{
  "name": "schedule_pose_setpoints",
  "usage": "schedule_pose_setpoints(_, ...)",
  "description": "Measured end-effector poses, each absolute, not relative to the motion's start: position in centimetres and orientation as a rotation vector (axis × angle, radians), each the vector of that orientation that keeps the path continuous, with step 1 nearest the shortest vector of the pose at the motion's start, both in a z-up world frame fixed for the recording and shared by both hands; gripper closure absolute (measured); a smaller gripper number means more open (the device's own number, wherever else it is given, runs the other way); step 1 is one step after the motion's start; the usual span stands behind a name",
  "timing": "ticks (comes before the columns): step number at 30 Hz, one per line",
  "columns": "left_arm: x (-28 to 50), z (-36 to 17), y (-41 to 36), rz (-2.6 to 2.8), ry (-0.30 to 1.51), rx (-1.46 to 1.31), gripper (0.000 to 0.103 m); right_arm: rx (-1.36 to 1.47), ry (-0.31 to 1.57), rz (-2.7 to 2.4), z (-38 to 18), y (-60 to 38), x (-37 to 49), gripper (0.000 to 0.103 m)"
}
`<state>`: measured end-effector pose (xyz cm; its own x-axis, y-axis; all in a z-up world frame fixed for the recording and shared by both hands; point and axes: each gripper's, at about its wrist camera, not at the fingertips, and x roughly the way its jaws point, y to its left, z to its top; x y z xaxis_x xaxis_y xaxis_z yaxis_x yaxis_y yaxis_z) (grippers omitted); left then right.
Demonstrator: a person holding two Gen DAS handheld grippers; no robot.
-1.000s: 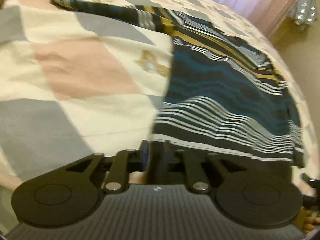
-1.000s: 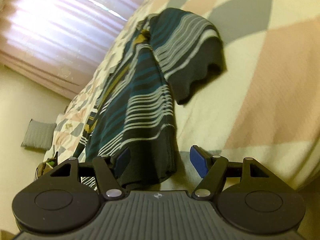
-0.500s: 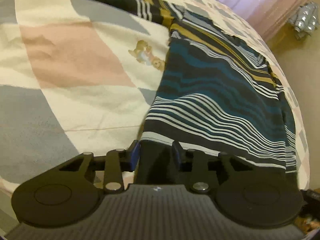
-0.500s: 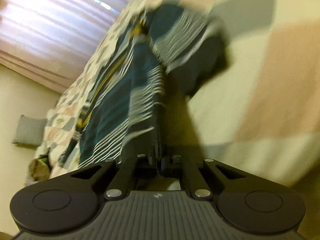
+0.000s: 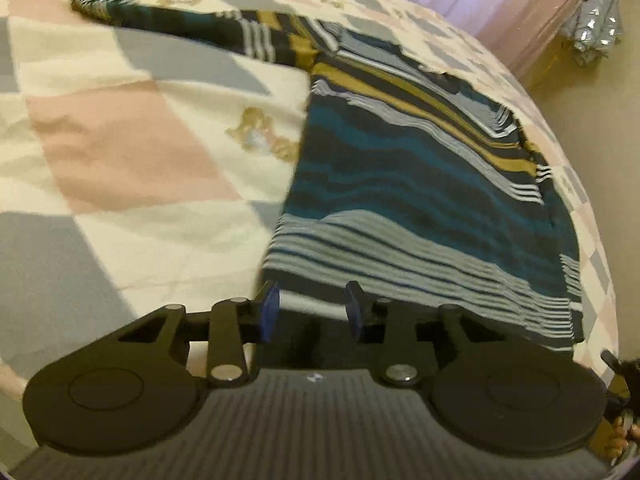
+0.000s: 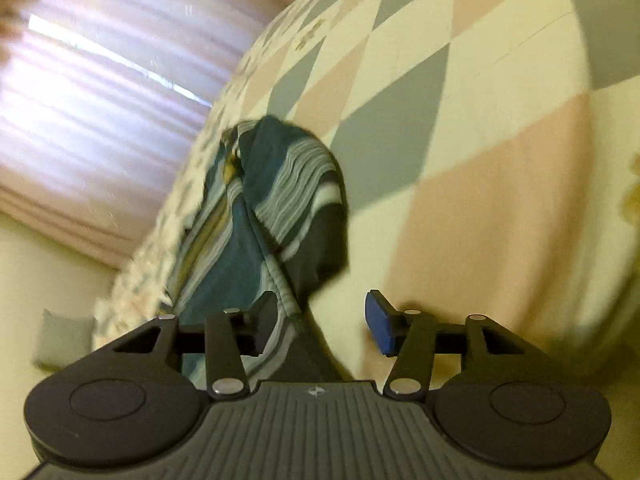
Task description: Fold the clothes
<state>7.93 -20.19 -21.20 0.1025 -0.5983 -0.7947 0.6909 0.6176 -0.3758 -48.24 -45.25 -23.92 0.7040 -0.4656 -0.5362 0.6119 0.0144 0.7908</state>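
Dark striped sweater [image 5: 416,184] flat on the bedspread, one sleeve outstretched

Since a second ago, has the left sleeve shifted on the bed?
Yes. The left sleeve now lies lower in the left wrist view, farther from the quilt's far edge.

No words, numbers or brand names can be read in either view. The only sign is a small pale emblem stamped on the ribbed body of the left gripper [image 5: 313,308] and the same on the right gripper [image 6: 326,320]; it is too small to make out. The bed cover [image 5: 132,148] bears a little printed figure, without lettering.
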Motion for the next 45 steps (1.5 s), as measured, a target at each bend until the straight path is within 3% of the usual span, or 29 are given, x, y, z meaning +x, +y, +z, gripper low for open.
schedule_pose_setpoints(3,7.0,-21.1,-22.1,-0.996,1.116,0.091,0.07,1.427,0.091,-0.824,-27.2,-47.3,-46.4,0.052)
schedule_pose_setpoints(5,6.5,-21.4,-23.4,-1.013,1.121,0.093,0.069,1.489,0.035,-0.809,-28.6,-48.5,-45.5,0.063)
schedule_pose_setpoints(6,6.3,-21.5,-24.1,-1.019,1.124,0.096,0.069,1.518,0.005,-0.801,-29.2,-49.1,-45.0,0.093)
schedule_pose_setpoints(7,6.3,-21.8,-24.8,-1.021,1.129,0.104,0.069,1.549,-0.022,-0.777,-29.6,-49.8,-44.8,0.095)
schedule_pose_setpoints(12,7.0,-21.4,-27.0,-1.021,1.097,0.134,0.069,1.637,-0.316,-0.586,-24.3,-55.4,-49.4,0.095)
schedule_pose_setpoints(15,8.2,-20.8,-27.8,-1.001,1.076,0.134,0.069,1.676,-0.78,-0.708,-20.8,-59.3,-56.8,0.095)
schedule_pose_setpoints(17,8.8,-20.6,-28.3,-1.002,1.062,0.123,0.069,1.644,-0.98,-0.943,-19.7,-60.6,-61.2,0.087)
schedule_pose_setpoints(18,9.1,-20.4,-28.5,-1.002,1.054,0.118,0.069,1.612,-1.011,-1.074,-19.3,-61.0,-63.0,0.072)
schedule_pose_setpoints(19,9.3,-20.4,-28.7,-1.001,1.047,0.117,0.069,1.572,-0.959,-1.125,-19.0,-61.4,-63.7,0.058)
schedule_pose_setpoints(20,9.6,-20.5,-28.8,-0.999,1.044,0.118,0.069,1.529,-0.88,-1.147,-18.8,-61.7,-64.0,0.055)
schedule_pose_setpoints(24,10.5,-21.6,-29.9,-0.978,1.058,0.127,0.068,1.45,-0.487,-1.146,-21.0,-63.0,-61.0,0.052)
schedule_pose_setpoints(27,10.4,-22.1,-30.4,-0.973,1.064,0.152,0.068,1.501,-0.305,-1.059,-23.9,-65.1,-58.3,0.052)
schedule_pose_setpoints(39,13.1,-21.7,-27.6,-0.826,1.028,0.13,0.064,1.335,-0.219,-1.371,-27.2,-75.6,-55.0,0.055)
schedule_pose_setpoints(41,13.8,-21.9,-27.8,-0.81,1.025,0.122,0.064,1.321,-0.196,-1.376,-27.5,-77.2,-54.4,0.059)
schedule_pose_setpoints(42,14.1,-22.0,-27.9,-0.804,1.023,0.118,0.064,1.297,-0.163,-1.395,-27.1,-77.4,-54.2,0.08)
schedule_pose_setpoints(43,14.4,-22.0,-28.0,-0.799,1.021,0.114,0.064,1.269,-0.122,-1.42,-26.6,-77.5,-53.9,0.093)
schedule_pose_setpoints(45,14.8,-22.0,-28.0,-0.792,1.011,0.107,0.064,1.206,-0.209,-1.434,-24.3,-75.2,-55.0,0.096)
